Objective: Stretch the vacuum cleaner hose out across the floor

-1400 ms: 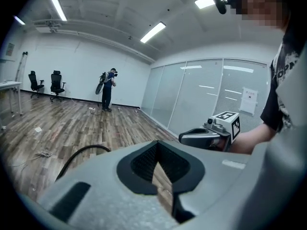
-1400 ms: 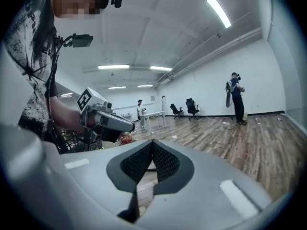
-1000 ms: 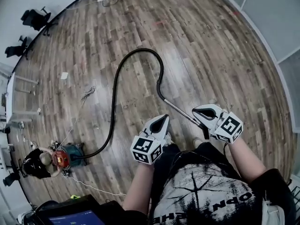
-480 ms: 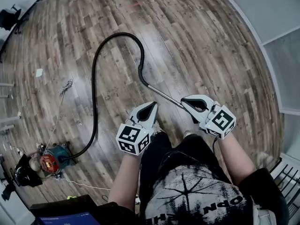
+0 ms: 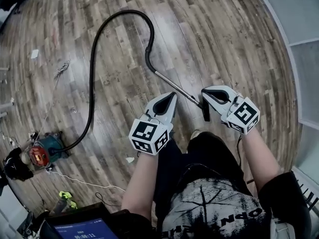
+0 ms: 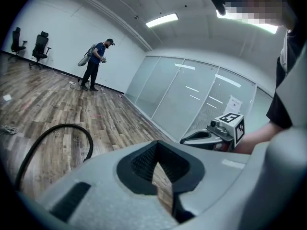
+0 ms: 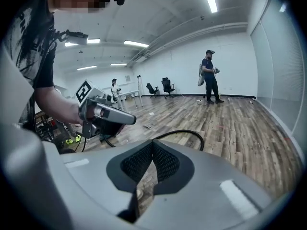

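The black vacuum hose runs from the vacuum body at lower left, arcs over the far floor and comes back down into a metal wand. The wand's black handle end sits just below the tip of my right gripper. That gripper is shut, and no wand shows between its pads in the right gripper view. My left gripper is shut and empty, a little left of the wand. Part of the hose loop shows in the left gripper view and again as the hose loop in the right gripper view.
A loose cable bundle and a white scrap lie on the wood floor at left. A tablet screen sits at the bottom edge. A glass wall bounds the right side. Another person stands far off near office chairs.
The head view has swung, so the hose loop now sits higher and further left. Both grippers stay shut; the wand's handle end keeps close under the right gripper's tip.
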### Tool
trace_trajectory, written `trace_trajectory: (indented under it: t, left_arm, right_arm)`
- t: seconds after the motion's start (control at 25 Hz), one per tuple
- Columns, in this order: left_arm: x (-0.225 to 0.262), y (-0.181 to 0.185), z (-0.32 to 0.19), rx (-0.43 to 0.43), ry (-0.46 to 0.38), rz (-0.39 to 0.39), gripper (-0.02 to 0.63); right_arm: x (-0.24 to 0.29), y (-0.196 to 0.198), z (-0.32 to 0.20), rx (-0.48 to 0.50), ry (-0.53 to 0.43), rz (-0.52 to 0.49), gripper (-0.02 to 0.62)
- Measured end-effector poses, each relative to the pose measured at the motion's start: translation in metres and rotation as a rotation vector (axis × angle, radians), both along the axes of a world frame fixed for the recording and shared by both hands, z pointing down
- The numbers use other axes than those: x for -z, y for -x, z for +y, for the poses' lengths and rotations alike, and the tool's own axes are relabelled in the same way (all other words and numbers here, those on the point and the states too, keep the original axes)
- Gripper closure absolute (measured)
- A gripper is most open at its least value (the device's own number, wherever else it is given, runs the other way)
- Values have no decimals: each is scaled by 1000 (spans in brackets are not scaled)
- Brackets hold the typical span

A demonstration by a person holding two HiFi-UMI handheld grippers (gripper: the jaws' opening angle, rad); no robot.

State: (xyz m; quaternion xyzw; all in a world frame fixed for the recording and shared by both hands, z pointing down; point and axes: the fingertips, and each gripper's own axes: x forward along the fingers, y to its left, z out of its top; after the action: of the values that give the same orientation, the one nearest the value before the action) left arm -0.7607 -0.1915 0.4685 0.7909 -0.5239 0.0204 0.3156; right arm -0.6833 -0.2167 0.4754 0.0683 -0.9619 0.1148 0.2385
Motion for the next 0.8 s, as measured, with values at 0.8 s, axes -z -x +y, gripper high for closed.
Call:
trace_trajectory:
  t: [0.8]
  left_arm:
    - [-288, 19, -44, 28, -28, -152, 606]
  right_arm:
    - [-530, -9, -22, 38, 101, 296, 484]
